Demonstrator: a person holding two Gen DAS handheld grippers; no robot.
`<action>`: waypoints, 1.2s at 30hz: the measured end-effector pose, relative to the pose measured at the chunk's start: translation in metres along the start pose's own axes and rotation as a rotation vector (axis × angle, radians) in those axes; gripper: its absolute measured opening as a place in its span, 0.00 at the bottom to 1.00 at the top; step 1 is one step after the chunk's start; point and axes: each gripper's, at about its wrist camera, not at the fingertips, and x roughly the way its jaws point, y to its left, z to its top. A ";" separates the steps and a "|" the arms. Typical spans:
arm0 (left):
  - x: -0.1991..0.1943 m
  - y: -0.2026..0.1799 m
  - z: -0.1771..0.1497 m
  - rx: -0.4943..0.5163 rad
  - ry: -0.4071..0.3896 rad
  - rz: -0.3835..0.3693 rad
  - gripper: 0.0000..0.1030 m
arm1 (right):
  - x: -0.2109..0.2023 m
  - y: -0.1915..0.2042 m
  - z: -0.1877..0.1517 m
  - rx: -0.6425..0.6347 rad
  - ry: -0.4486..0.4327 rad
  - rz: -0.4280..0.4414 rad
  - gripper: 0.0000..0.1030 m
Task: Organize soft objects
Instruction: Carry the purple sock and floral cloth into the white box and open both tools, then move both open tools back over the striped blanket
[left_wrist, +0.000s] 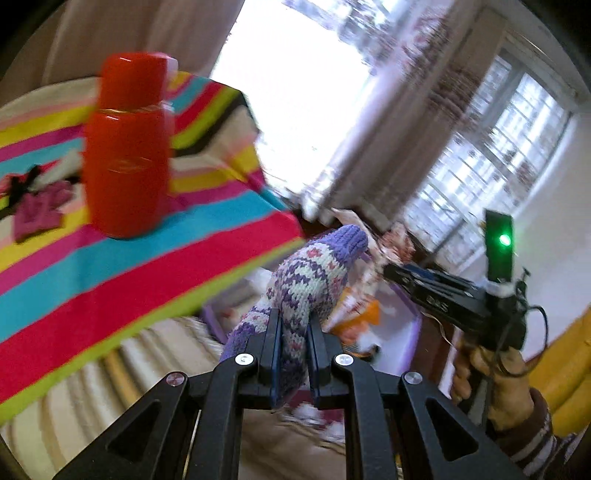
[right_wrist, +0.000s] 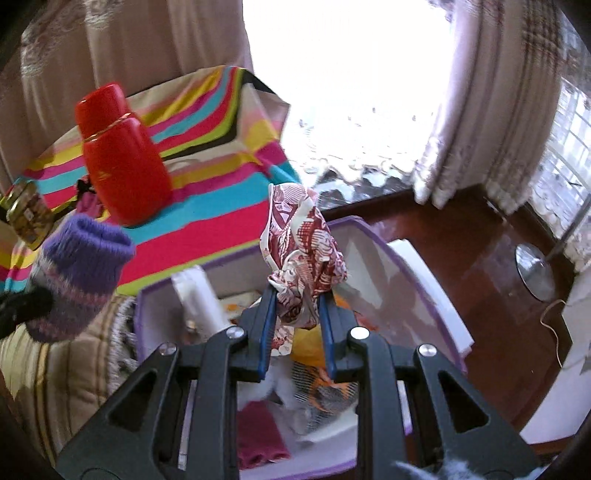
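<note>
My left gripper (left_wrist: 293, 321) is shut on a purple and white knitted sock (left_wrist: 306, 280), held in the air past the table's corner. The sock also shows at the left of the right wrist view (right_wrist: 79, 266). My right gripper (right_wrist: 295, 295) is shut on a crumpled red and white patterned cloth (right_wrist: 301, 251), held above a purple-edged white storage box (right_wrist: 413, 266). The box holds several soft items, among them a dark pink cloth (right_wrist: 258, 432) and an orange and yellow piece (right_wrist: 317, 354). The right gripper's body (left_wrist: 454, 302) appears in the left wrist view.
A table with a bright striped cloth (left_wrist: 110, 280) carries a red flask (left_wrist: 125, 147), a magenta glove (left_wrist: 40, 212) and a gold tin (right_wrist: 26, 214). A striped cushion (right_wrist: 55, 376) lies left of the box. Curtains, windows and a dark wooden floor (right_wrist: 480, 266) lie beyond.
</note>
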 end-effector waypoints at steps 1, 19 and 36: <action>0.004 -0.005 -0.001 0.007 0.013 -0.018 0.12 | -0.001 -0.005 0.000 0.011 0.002 -0.006 0.27; 0.011 -0.032 -0.006 0.067 0.059 -0.129 0.45 | -0.013 -0.023 0.005 0.068 -0.038 -0.018 0.67; -0.070 0.092 0.009 -0.107 -0.165 0.163 0.45 | -0.009 0.119 0.010 -0.173 -0.029 0.212 0.67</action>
